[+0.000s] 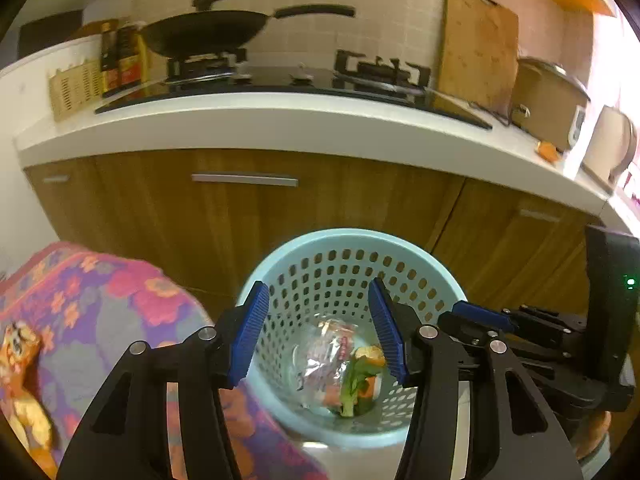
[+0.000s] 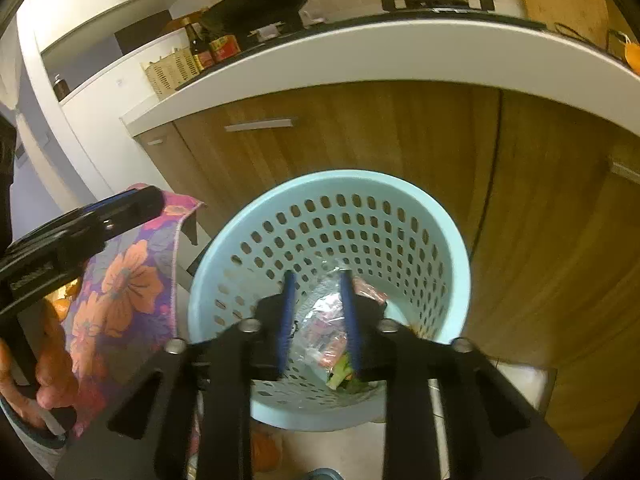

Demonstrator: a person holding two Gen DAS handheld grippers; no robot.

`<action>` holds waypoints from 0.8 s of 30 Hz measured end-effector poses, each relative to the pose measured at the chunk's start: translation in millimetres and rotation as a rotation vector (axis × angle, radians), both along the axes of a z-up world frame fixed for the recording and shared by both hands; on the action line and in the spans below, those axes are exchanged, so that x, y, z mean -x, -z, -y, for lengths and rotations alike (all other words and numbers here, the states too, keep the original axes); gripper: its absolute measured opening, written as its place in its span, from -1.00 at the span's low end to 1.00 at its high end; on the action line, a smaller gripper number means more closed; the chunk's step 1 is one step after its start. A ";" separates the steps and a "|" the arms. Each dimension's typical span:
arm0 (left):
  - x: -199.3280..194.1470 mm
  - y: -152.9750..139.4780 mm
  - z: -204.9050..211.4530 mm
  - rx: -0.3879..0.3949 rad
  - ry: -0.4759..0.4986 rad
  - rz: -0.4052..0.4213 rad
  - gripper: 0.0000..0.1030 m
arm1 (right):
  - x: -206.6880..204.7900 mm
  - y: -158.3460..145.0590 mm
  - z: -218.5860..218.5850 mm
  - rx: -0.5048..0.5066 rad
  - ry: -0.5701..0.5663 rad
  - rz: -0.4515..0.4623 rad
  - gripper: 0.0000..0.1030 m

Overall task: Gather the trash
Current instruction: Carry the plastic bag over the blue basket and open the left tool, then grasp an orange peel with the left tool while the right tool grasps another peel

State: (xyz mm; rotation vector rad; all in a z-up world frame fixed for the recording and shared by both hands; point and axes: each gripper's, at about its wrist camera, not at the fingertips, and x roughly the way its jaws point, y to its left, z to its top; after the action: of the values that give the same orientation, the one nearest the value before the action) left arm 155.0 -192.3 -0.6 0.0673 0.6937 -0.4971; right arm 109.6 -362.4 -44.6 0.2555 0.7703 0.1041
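Frankly, the bottle labels [image 2: 224, 49] are unreadable.

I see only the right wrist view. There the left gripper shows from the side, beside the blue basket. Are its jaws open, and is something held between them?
Observer: The left gripper is open above the basket, and nothing is between its pads.
Operator: The right gripper hides part of the trash from me. What lies there?
Observer: A piece of orange peel lies on a green leaf, beside the clear wrapper.
Operator: Is more trash left outside the basket?
Observer: Yes, it seems so: yellow-orange scraps lie on the floral cloth, to the left of the basket.
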 end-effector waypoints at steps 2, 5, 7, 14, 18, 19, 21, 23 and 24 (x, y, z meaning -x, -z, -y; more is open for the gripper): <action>8.9 -5.7 -17.4 0.036 -0.030 0.014 0.06 | 1.4 -3.9 -7.3 0.001 -0.011 0.013 -0.37; 23.6 -11.5 -37.9 0.039 -0.079 0.044 0.18 | 2.5 -12.5 -24.3 0.015 -0.035 0.033 -0.24; 32.7 -15.8 -53.2 0.048 -0.105 0.057 0.20 | 4.6 -19.4 -37.6 0.028 -0.055 0.053 -0.17; 60.8 -28.2 -123.0 0.114 -0.244 0.069 0.31 | 6.9 -43.6 -92.6 0.066 -0.150 0.103 -0.13; 78.7 -33.7 -167.0 0.119 -0.337 0.093 0.31 | 5.4 -50.1 -130.4 0.072 -0.217 0.114 -0.12; 85.4 -35.2 -179.3 0.097 -0.374 0.107 0.31 | 5.1 -51.4 -139.8 0.074 -0.236 0.115 -0.12; 94.5 -36.5 -198.4 0.077 -0.416 0.124 0.33 | 3.9 -53.7 -162.8 0.087 -0.285 0.118 -0.12; 101.7 -34.7 -220.8 0.067 -0.459 0.121 0.35 | 2.7 -55.2 -188.4 0.103 -0.324 0.125 -0.12; 103.5 -33.5 -229.4 0.066 -0.473 0.118 0.35 | 1.1 -55.3 -199.1 0.104 -0.344 0.122 -0.12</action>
State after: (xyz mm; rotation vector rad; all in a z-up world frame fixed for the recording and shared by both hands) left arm 51.6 37.1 32.9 -0.1274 0.5533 -0.0608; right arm 108.5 -163.3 10.7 0.0156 0.6902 0.4000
